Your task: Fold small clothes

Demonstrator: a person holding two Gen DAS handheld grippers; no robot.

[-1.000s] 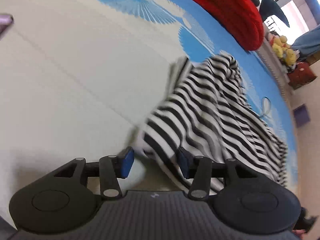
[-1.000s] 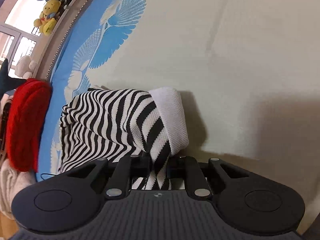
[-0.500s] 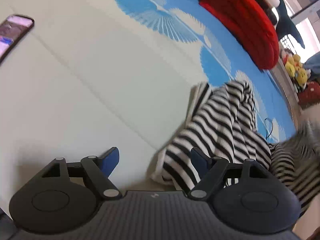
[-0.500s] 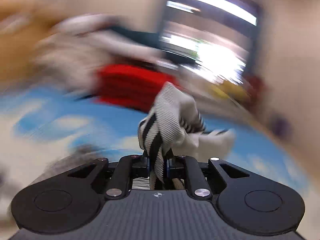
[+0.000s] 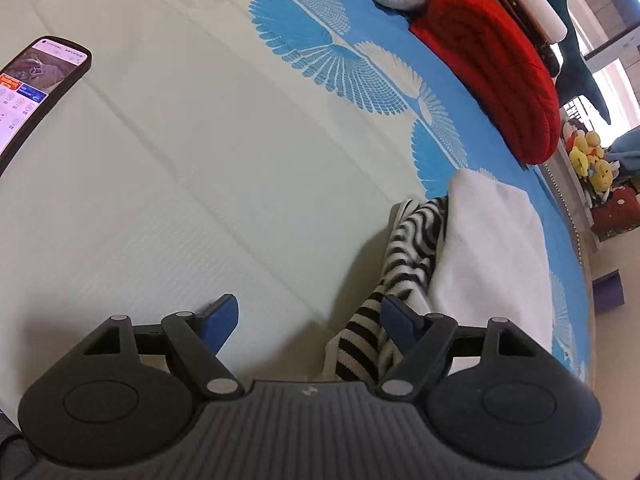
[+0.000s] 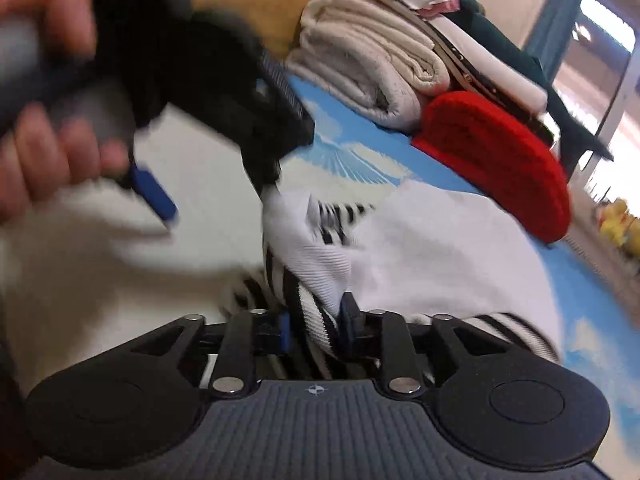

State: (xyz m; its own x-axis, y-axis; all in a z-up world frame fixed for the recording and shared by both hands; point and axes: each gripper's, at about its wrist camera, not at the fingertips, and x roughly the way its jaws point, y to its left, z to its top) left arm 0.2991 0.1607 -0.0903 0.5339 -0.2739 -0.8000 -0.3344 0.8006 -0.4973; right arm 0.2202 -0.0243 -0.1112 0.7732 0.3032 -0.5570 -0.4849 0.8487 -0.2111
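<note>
On mat (image 5: 192,168): folded striped top (image 5: 404,248).

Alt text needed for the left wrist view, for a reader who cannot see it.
The left gripper hangs open over a cream and blue bedcover, its right finger against a black-and-white striped garment folded with a white side up. A phone with a lit screen lies at the left edge; a folded red blanket sits beyond.

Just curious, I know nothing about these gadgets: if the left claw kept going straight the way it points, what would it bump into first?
Probably the bare cream bedspread: the left claw points down at it, open and empty. The striped garment lies just to its right.
</note>
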